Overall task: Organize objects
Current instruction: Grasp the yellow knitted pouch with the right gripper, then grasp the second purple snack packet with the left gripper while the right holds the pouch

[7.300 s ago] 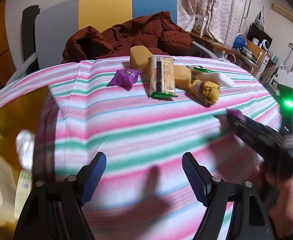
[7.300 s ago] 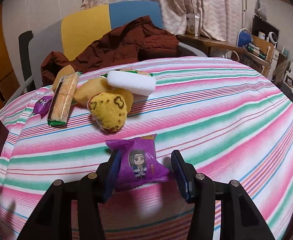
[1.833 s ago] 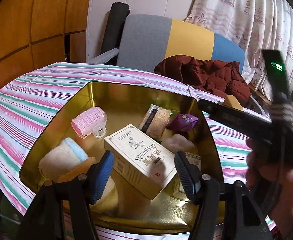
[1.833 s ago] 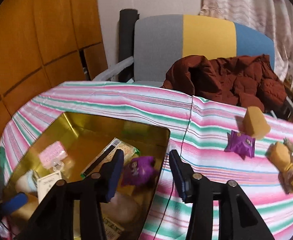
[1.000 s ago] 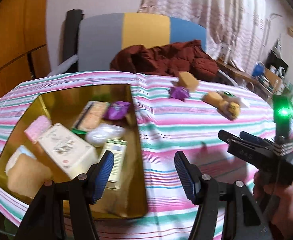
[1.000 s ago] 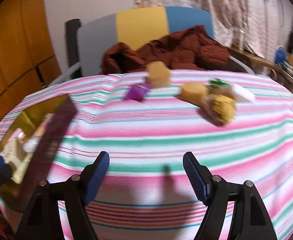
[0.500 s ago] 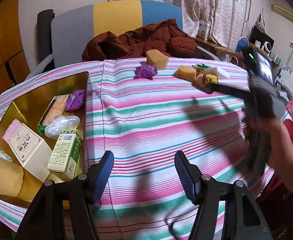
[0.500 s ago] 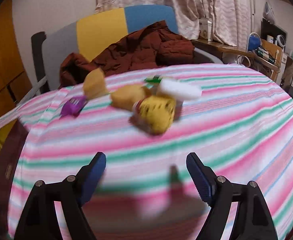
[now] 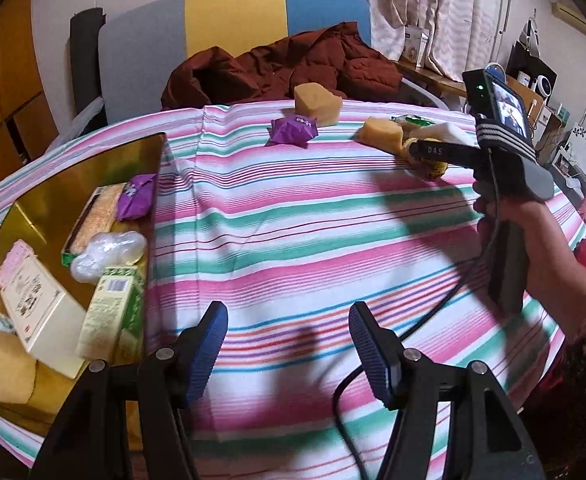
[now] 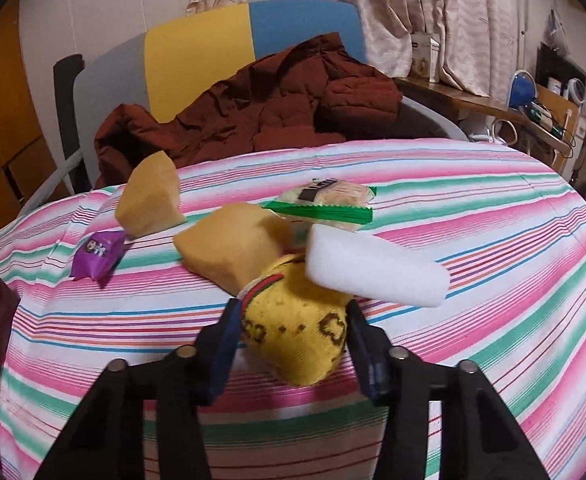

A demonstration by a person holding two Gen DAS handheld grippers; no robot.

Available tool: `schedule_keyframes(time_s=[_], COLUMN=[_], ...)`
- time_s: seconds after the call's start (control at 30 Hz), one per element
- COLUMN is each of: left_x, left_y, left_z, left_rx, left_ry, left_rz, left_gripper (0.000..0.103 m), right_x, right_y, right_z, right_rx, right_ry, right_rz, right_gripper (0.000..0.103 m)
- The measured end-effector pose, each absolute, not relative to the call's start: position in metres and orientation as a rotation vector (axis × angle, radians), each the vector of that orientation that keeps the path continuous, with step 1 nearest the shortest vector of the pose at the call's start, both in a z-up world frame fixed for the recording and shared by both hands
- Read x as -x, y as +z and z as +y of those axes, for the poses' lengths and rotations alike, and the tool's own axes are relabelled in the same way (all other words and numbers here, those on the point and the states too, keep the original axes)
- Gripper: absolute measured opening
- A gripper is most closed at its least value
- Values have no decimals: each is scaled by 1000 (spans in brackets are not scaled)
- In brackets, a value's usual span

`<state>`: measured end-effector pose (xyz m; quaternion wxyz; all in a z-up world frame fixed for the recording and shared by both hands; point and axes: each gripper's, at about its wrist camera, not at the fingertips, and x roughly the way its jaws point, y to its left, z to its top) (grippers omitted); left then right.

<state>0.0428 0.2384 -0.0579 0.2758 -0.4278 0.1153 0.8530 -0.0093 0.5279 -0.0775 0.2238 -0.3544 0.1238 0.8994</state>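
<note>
Right claw point(image 10: 293, 336) closing on the yellow sock bundle point(image 10: 299, 332) — pads at both flanks, long axis running near to far, red-green cuffed end pointing far-left toward a tan sponge point(image 10: 229, 250). White foam block point(image 10: 373, 268) touching its far-right. Left claw point(image 9: 287, 344) half-open, holding nothing, over the striped counter point(image 9: 293, 220).

The striped tablecloth point(image 9: 293, 216) carries a gold tray point(image 9: 69, 168), sponges point(image 10: 229, 248) and snack packets point(image 9: 293, 130).

A dark red quilted jacket point(image 10: 261, 108) is draped over a grey, yellow and blue chair point(image 9: 229, 20) behind the striped tablecloth point(image 9: 313, 240), patterned curtains point(image 10: 433, 12) are hung beyond it, and a cluttered wooden shelf point(image 10: 493, 104) is seen at the right.
</note>
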Motion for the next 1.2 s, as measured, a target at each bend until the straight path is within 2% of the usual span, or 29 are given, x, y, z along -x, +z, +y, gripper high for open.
schedule_keyframes(time_s=[0.13, 0.3, 0.6, 0.73, 0.97, 1.07, 1.2], left_x=[-35, -21, 24, 46, 90, 109, 135], left_y=[-55, -51, -52, -53, -63, -68, -74], left_z=[249, 262, 292, 309, 344, 357, 369], left_rx=[1147, 1129, 1158, 1146, 1156, 1170, 1192], left_ry=[2282, 2297, 2313, 2339, 2334, 2321, 2341], left_rz=[299, 311, 299, 313, 345, 326, 328], left_gripper=[64, 64, 65, 77, 79, 86, 86], right_x=[0, -22, -65, -76, -82, -81, -82], right_y=[-78, -80, -79, -78, -78, -81, -82], right_z=[525, 522, 487, 475, 472, 477, 478], right_rx=[965, 930, 863, 844, 805, 813, 809], right_ry=[2495, 2502, 2545, 2562, 2564, 2554, 2556], right_rz=[366, 456, 473, 442, 445, 478, 494], right_gripper=[43, 43, 42, 42, 42, 42, 42])
